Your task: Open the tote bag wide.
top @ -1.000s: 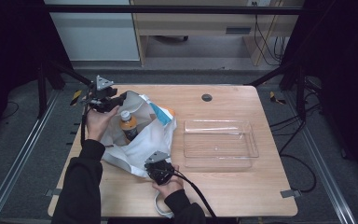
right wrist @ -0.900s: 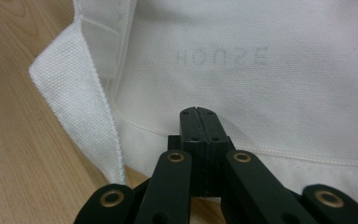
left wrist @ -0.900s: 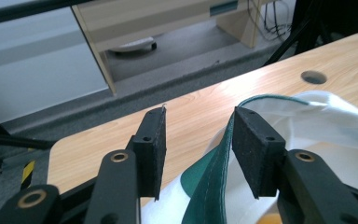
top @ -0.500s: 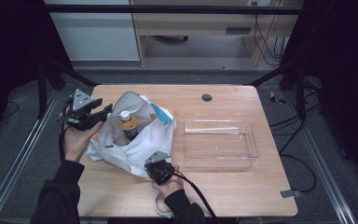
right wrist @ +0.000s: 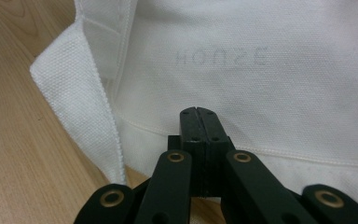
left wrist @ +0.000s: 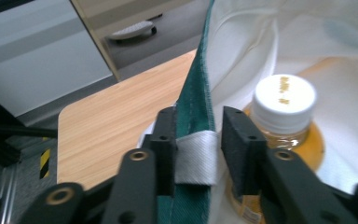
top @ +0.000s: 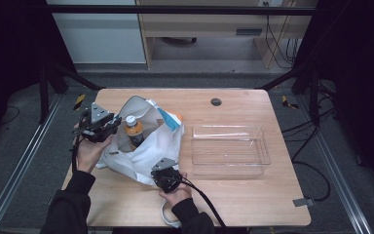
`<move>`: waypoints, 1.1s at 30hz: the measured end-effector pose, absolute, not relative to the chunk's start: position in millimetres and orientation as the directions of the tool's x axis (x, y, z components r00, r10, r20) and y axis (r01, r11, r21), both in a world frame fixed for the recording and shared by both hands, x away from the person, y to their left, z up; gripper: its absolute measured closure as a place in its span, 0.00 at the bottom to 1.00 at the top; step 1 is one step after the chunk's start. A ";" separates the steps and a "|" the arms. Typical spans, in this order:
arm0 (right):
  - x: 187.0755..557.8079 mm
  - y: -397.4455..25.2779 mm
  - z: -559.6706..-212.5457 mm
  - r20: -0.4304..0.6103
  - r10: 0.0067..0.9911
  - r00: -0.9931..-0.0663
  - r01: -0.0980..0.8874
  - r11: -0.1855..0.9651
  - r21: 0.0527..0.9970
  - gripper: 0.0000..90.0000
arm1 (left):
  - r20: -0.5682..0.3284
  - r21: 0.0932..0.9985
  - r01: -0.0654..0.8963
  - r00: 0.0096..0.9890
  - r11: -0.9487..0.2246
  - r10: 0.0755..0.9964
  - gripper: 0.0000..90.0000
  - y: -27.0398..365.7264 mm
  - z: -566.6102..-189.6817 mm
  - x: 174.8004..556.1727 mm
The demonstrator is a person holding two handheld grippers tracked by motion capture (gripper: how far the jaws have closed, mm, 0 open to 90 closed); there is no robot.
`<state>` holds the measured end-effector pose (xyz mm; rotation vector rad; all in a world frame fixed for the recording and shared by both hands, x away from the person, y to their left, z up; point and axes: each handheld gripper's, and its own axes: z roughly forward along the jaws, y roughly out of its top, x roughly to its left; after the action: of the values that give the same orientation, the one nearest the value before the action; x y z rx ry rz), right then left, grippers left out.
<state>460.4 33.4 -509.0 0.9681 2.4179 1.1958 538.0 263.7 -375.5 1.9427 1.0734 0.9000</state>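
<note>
Left gripper (top: 108,127) moved back to bag (top: 146,146) rim, jaws apart.

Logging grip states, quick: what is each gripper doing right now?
Left gripper: open, jaws either side of the bag rim.
Right gripper: shut; whether on the bag cannot be told.

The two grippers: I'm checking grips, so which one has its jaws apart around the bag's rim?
The left gripper: its jaws straddle the white bag's green-edged rim with gaps showing. The right gripper has jaws pressed together.
</note>
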 end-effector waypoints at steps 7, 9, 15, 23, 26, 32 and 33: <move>460.1 33.7 -508.9 0.044 0.674 -0.737 0.446 0.437 0.781 1.00 | 0.233 0.836 0.407 0.345 -0.368 0.909 0.90 267.3 -369.0 552.0; 460.0 33.7 -508.9 0.046 0.674 -0.737 0.447 0.436 0.781 1.00 | 0.215 0.844 0.411 0.327 -0.343 0.920 0.90 267.2 -368.9 558.9; 459.8 34.0 -509.2 0.033 0.669 -0.743 0.434 0.443 0.785 1.00 | 0.192 0.828 0.463 0.297 -0.317 0.935 0.90 264.9 -386.7 581.0; 460.2 34.0 -509.0 0.044 0.667 -0.744 0.440 0.439 0.783 1.00 | 0.146 0.811 0.515 0.283 -0.279 0.948 0.90 268.3 -406.9 598.0; 460.5 34.1 -509.1 0.044 0.666 -0.745 0.439 0.439 0.784 1.00 | 0.145 0.800 0.529 0.287 -0.282 0.947 0.90 265.3 -413.8 601.9; 460.3 34.3 -509.2 0.041 0.663 -0.747 0.434 0.441 0.786 1.00 | 0.107 0.786 0.560 0.294 -0.262 0.950 0.90 266.1 -432.5 607.4; 460.3 34.2 -509.3 0.039 0.663 -0.747 0.433 0.442 0.786 1.00 | 0.081 0.790 0.565 0.291 -0.240 0.953 0.90 268.1 -436.7 608.0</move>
<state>460.3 34.2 -509.3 0.9466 2.4217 1.1992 608.0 268.1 -436.7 1.9104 1.3551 0.7621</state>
